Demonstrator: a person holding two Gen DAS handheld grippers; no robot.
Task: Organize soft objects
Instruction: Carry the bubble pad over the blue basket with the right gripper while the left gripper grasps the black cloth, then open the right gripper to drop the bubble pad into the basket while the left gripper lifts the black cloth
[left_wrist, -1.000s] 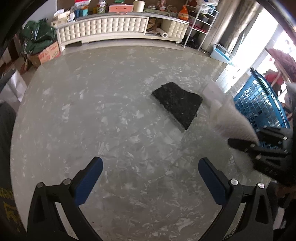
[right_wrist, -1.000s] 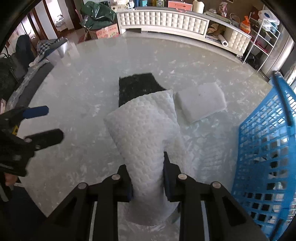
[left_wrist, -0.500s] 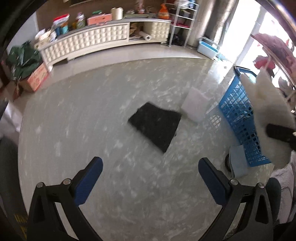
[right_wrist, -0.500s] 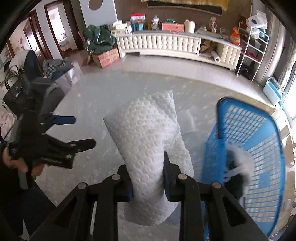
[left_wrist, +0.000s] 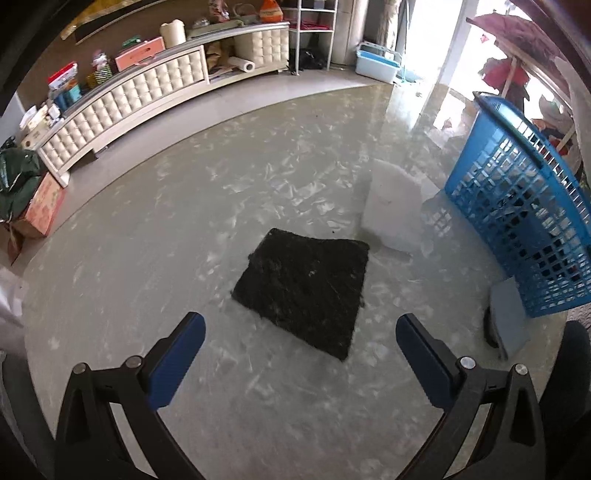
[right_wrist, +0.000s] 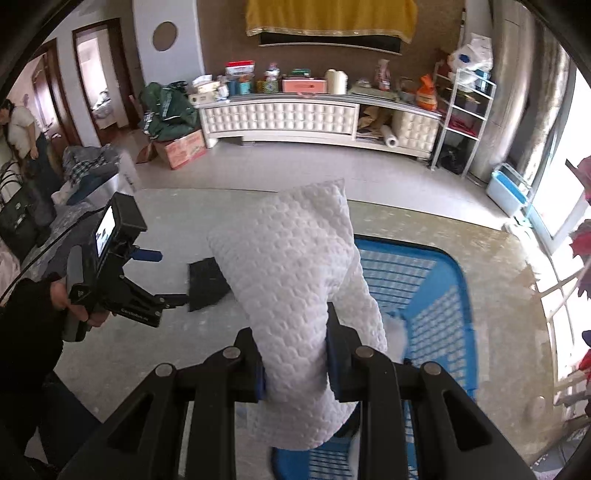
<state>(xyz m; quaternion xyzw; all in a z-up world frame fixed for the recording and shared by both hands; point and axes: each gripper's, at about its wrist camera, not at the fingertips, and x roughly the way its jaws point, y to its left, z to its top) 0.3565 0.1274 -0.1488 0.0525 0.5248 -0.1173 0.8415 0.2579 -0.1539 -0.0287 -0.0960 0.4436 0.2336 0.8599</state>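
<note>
Since a second ago the right gripper (right_wrist: 293, 354) has lifted the white quilted cloth (right_wrist: 295, 288) off the table (left_wrist: 147, 236) and carried it over the blue basket (right_wrist: 436, 280), while the left gripper (left_wrist: 301, 354) has swung toward the black pad (left_wrist: 306, 284). That puts one soft thing nearly sorted and the next one lined up.

On the left, the left gripper hangs wide open and empty just above the black pad, which lies flat on the table. Just beside it, toward the basket, sits a white foam block (left_wrist: 393, 206). On the right, the right gripper is clamped on the quilted cloth, held above the basket's open mouth. Inside the basket something white and fluffy (right_wrist: 395, 325) shows, too blurred to name.
</note>
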